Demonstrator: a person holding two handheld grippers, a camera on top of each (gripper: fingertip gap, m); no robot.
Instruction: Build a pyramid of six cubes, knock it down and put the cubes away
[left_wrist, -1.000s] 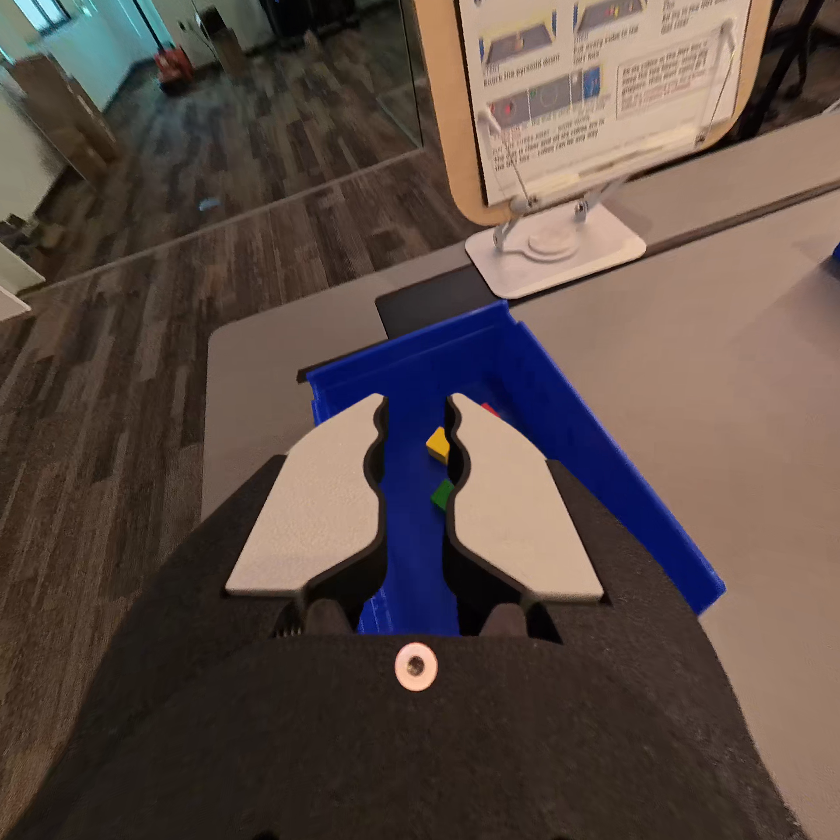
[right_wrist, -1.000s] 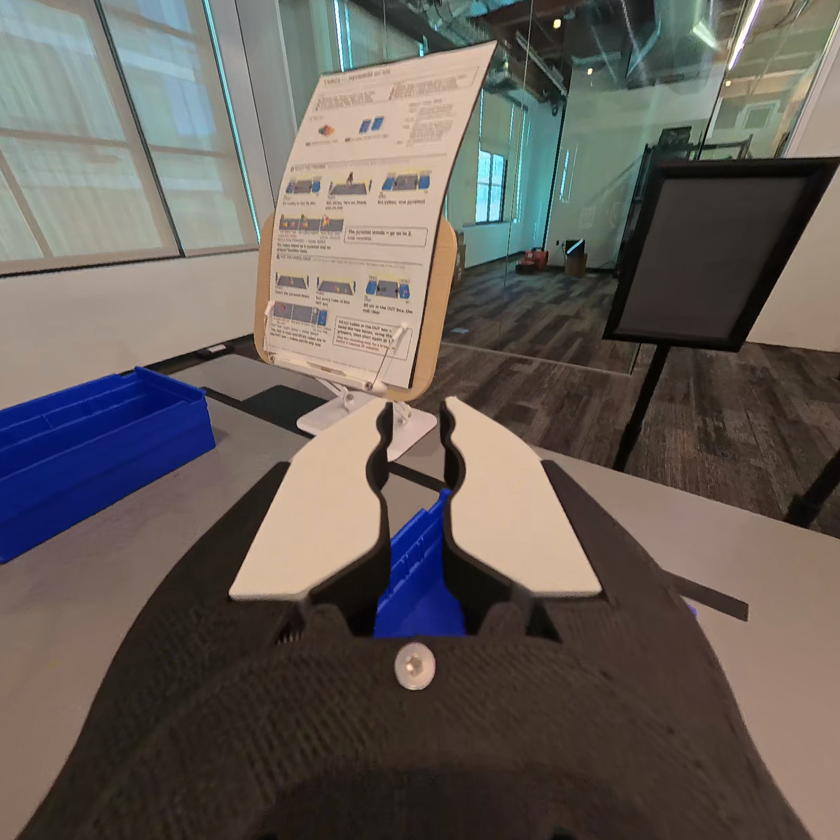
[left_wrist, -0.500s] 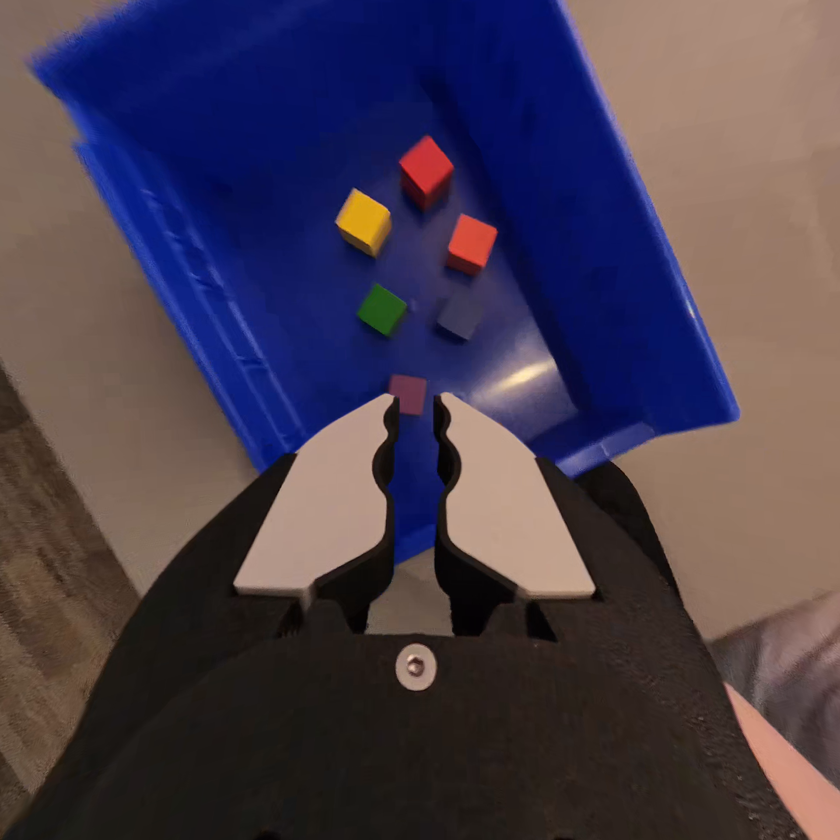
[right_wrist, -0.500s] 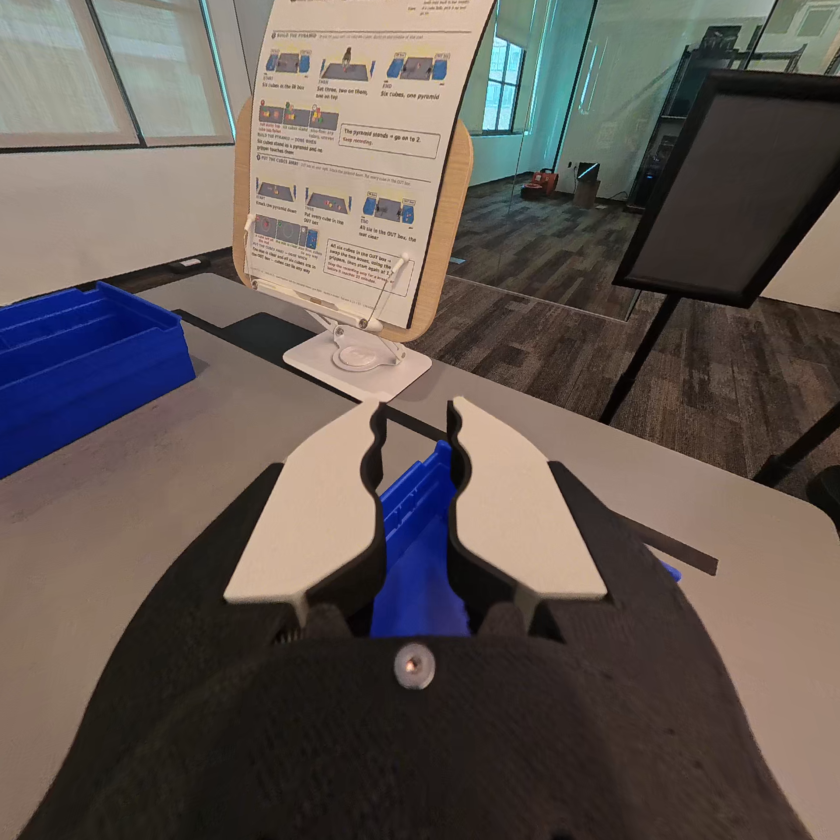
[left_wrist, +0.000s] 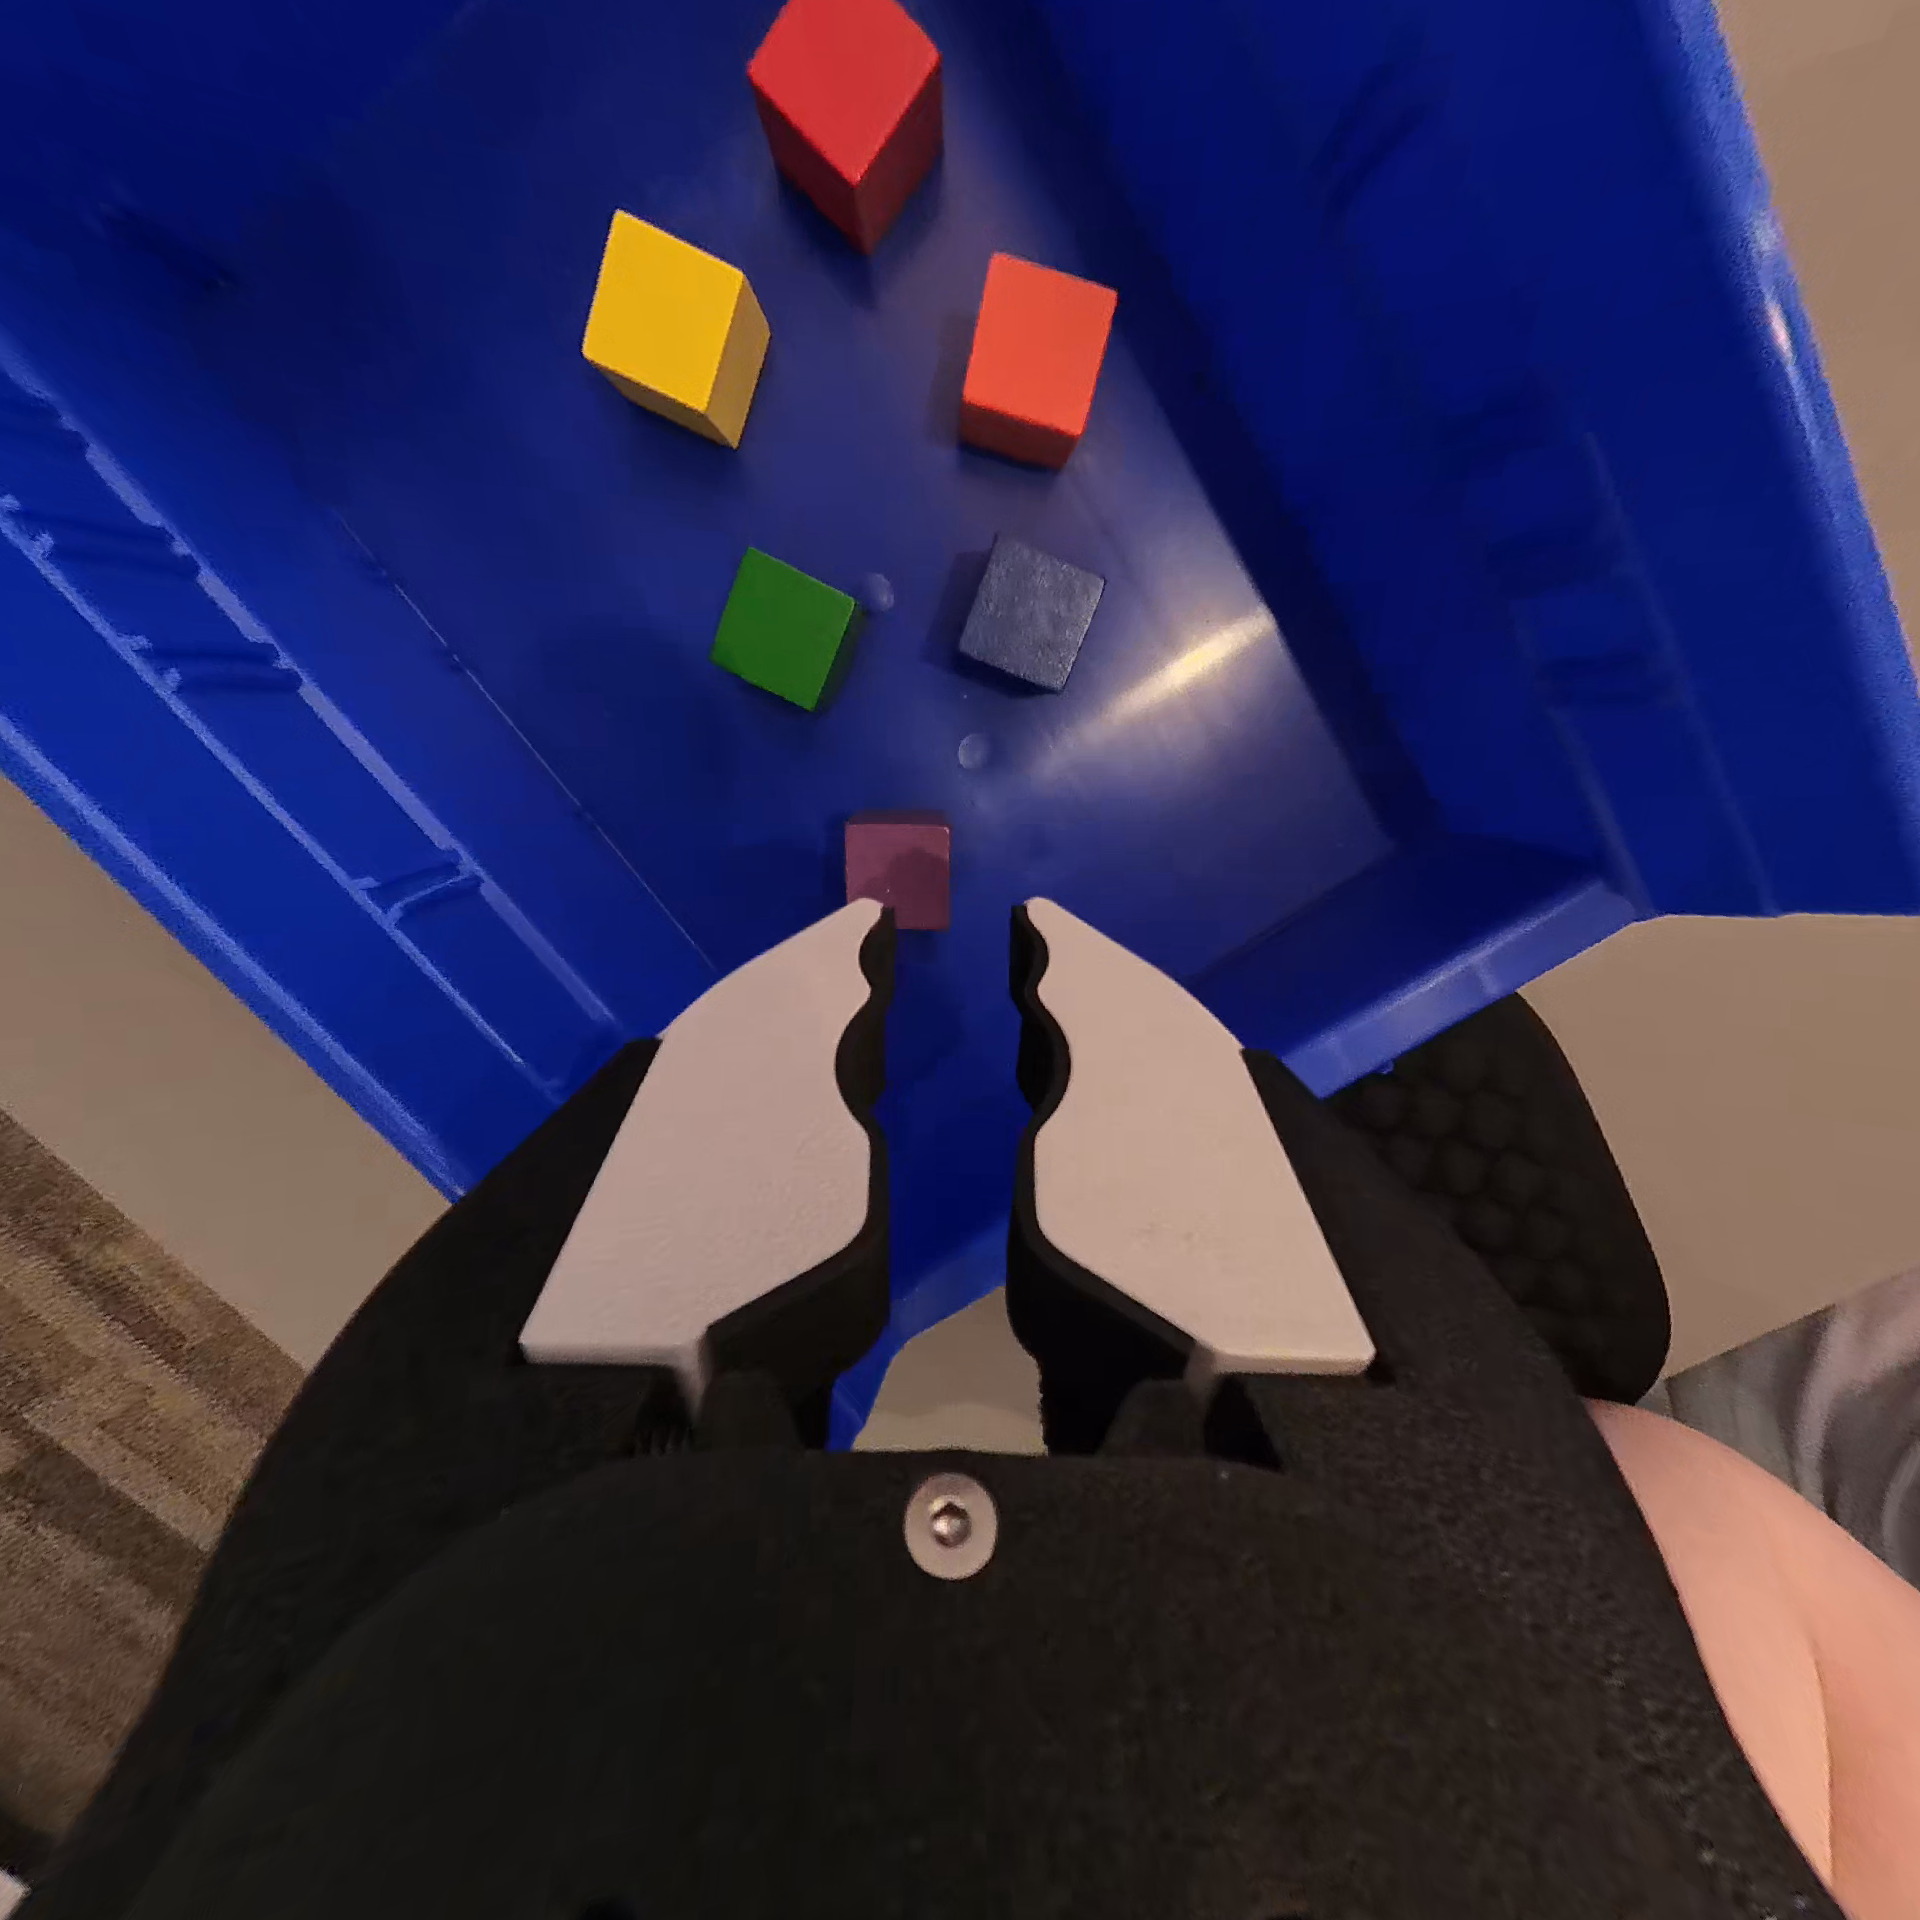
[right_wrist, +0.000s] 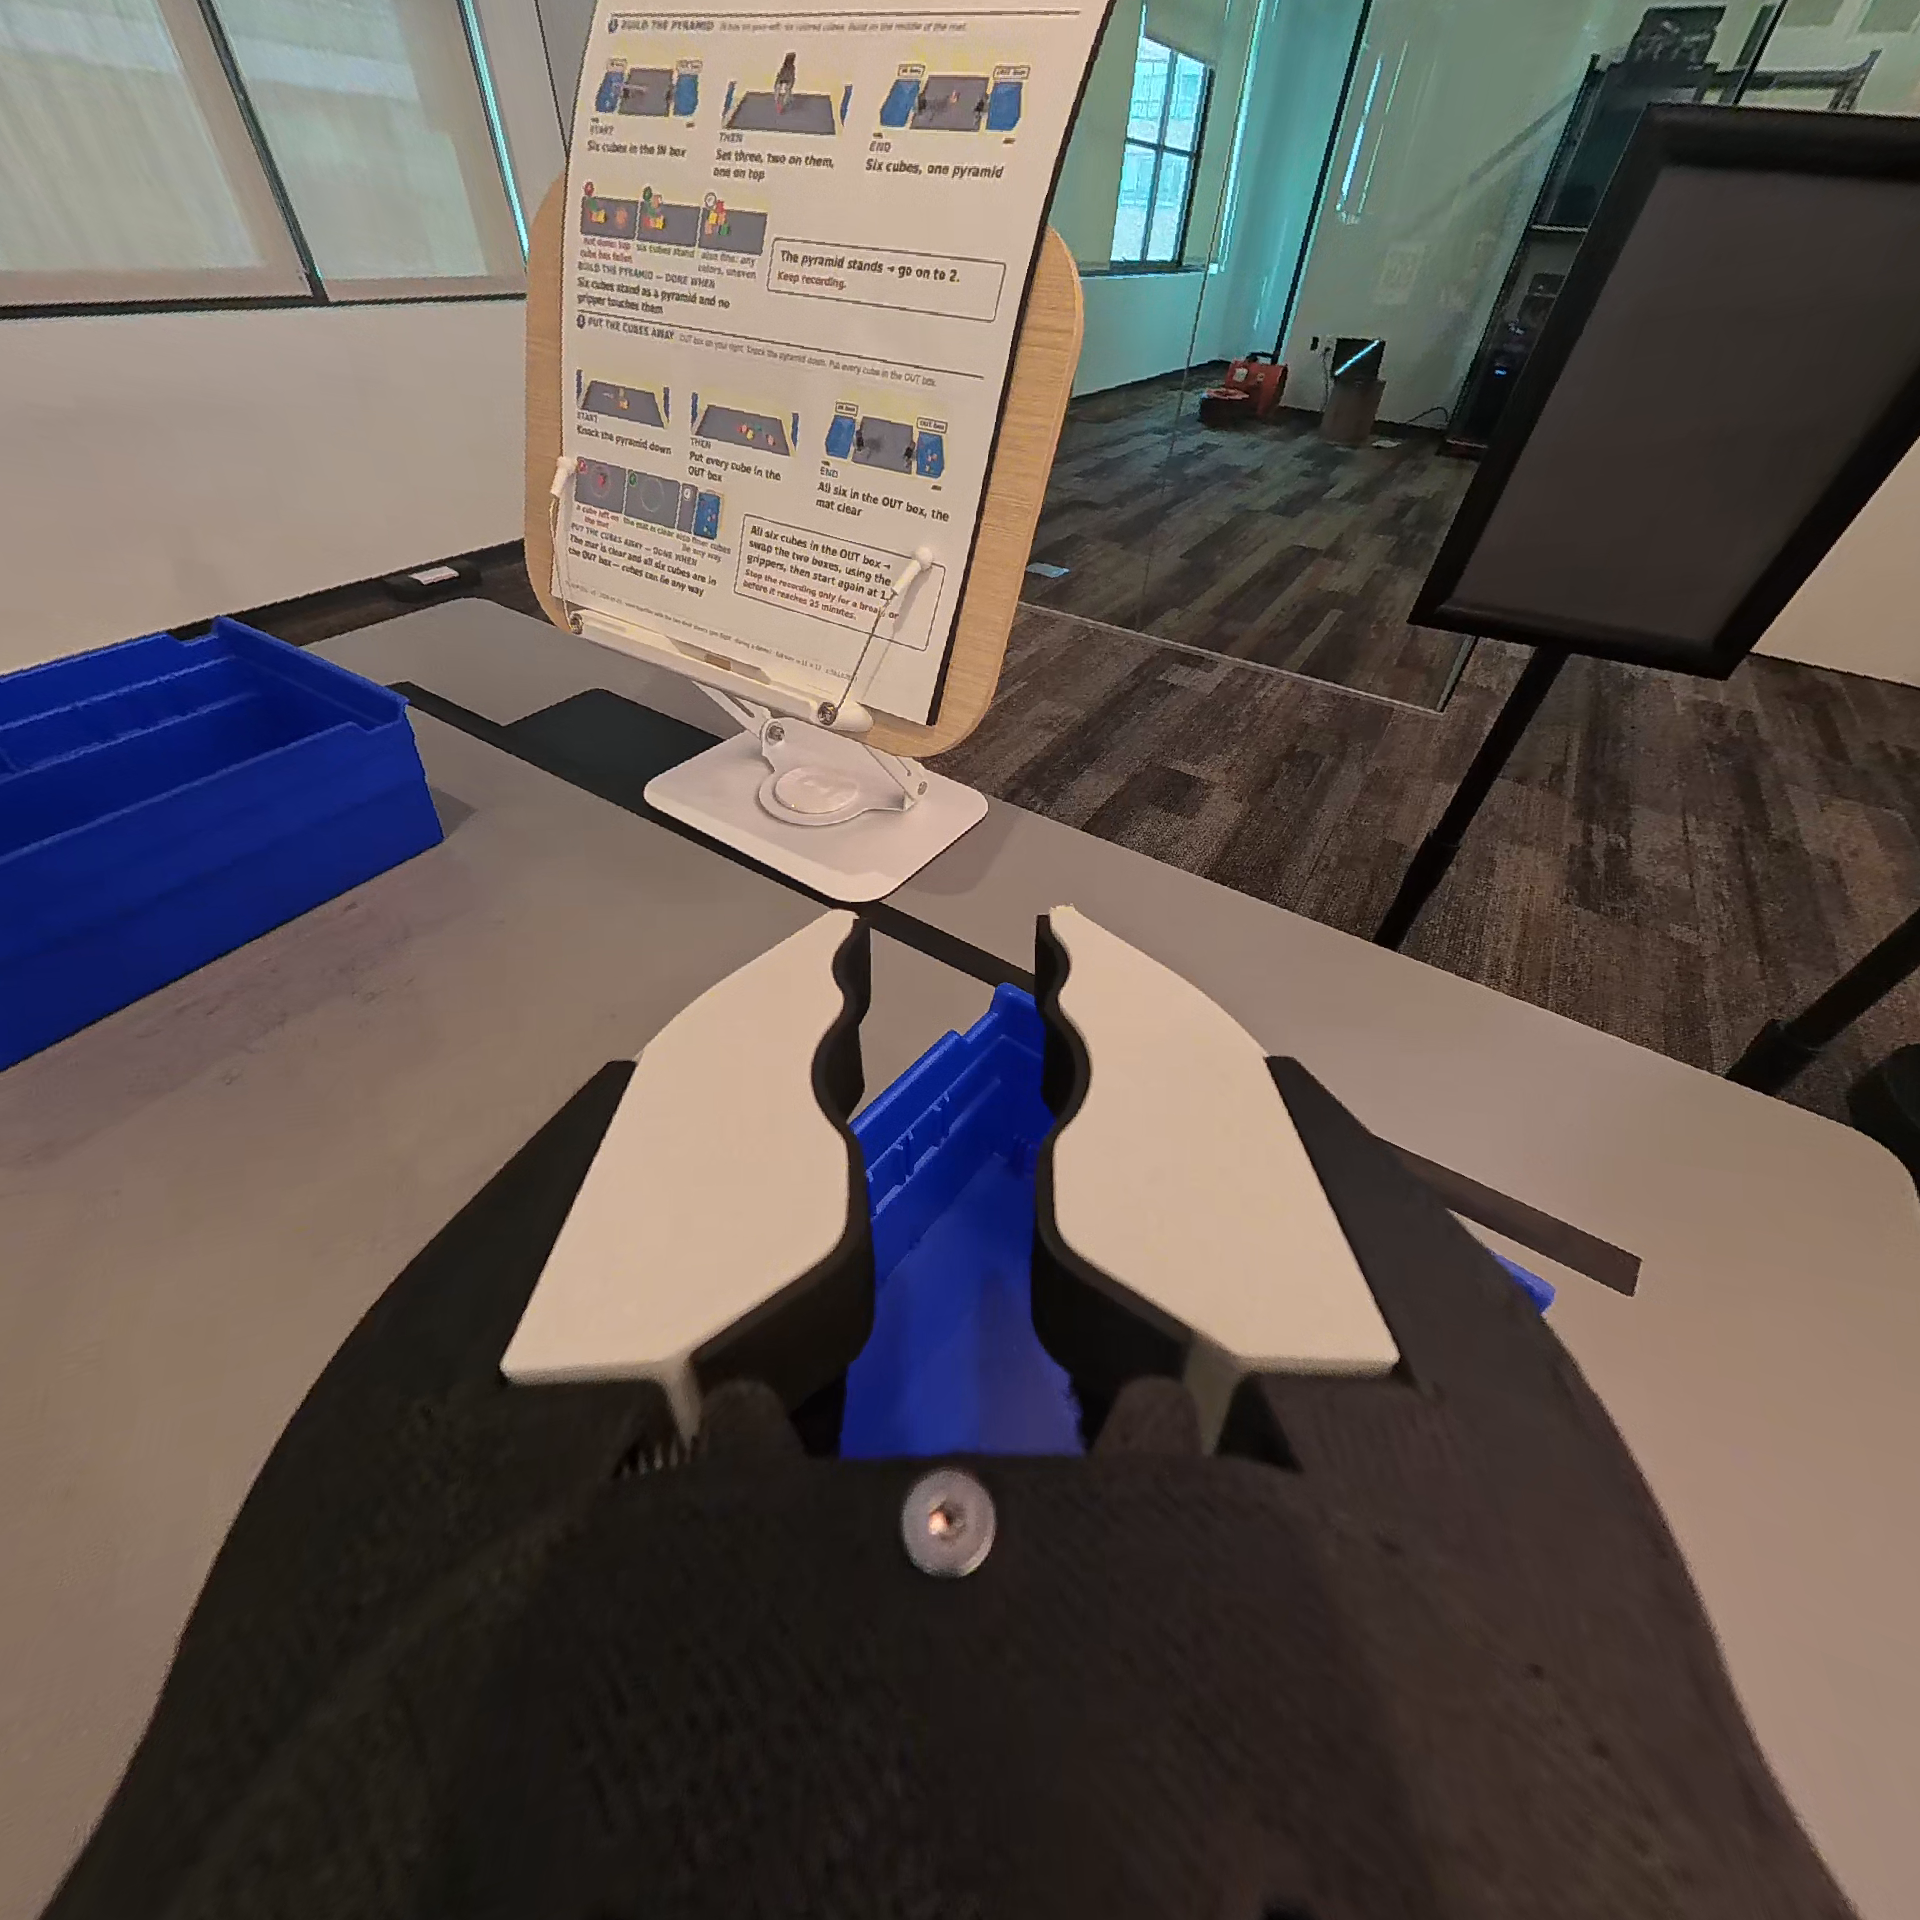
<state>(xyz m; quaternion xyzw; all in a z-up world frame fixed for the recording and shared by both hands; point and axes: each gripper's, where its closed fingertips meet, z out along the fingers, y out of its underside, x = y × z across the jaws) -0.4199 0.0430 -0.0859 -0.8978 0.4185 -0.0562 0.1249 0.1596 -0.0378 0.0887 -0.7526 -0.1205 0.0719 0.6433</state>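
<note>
My left claw (left_wrist: 948, 914) hangs released over the near end of the blue bin (left_wrist: 312, 852), jaws parted and grasping nothing. The purple cube (left_wrist: 898, 869) lies on the bin floor just past my left fingertip (left_wrist: 854, 920), at 12 o'clock; whether they touch I cannot tell. Farther in: green cube (left_wrist: 784, 628) at 11, navy cube (left_wrist: 1031, 611) at 1, apart from each other. Beyond them the yellow cube (left_wrist: 673, 324) at 11, the orange cube (left_wrist: 1035, 355) at 1, and farthest the red cube (left_wrist: 847, 114) at 12. All six lie single, none stacked. My right claw (right_wrist: 948, 925) is likewise released and empty, jaws apart above a blue bin edge (right_wrist: 951, 1091) on the grey table (right_wrist: 364, 1039). Past it at 12 stands an instruction sheet (right_wrist: 810, 343) on a white stand (right_wrist: 821, 821). A second blue bin (right_wrist: 187, 769) sits at 10, well apart. A black sign board (right_wrist: 1704, 384) stands at 2.
</note>
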